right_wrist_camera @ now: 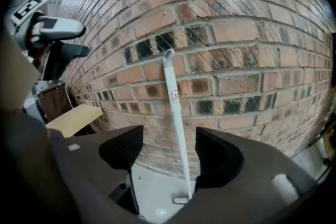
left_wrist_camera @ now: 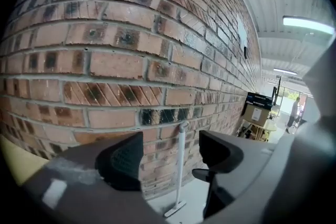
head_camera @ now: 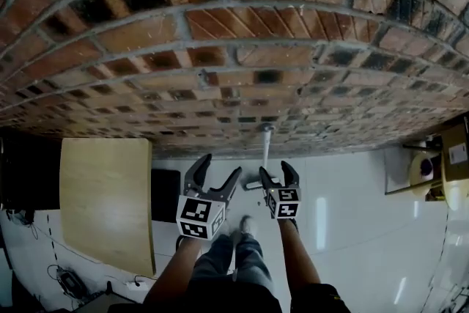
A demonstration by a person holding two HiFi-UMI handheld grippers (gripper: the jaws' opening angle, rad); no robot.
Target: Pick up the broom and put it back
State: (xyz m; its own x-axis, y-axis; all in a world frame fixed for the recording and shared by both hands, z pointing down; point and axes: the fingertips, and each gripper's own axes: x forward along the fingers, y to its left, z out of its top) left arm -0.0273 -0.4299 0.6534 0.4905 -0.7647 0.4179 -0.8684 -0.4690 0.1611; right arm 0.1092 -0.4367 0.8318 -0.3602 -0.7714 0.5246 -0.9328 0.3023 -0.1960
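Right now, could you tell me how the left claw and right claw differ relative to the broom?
The right claw is nearer the broom, almost in line with it; the left claw sits off to its left. The broom looks large between the right claw's jaws in its own view, smaller between the left claw's. Both claws are open, touching nothing.

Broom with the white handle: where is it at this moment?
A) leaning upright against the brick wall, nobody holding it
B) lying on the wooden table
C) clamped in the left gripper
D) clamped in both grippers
A: the broom stands against the brick wall, while the left gripper and right gripper are open and empty, short of it.
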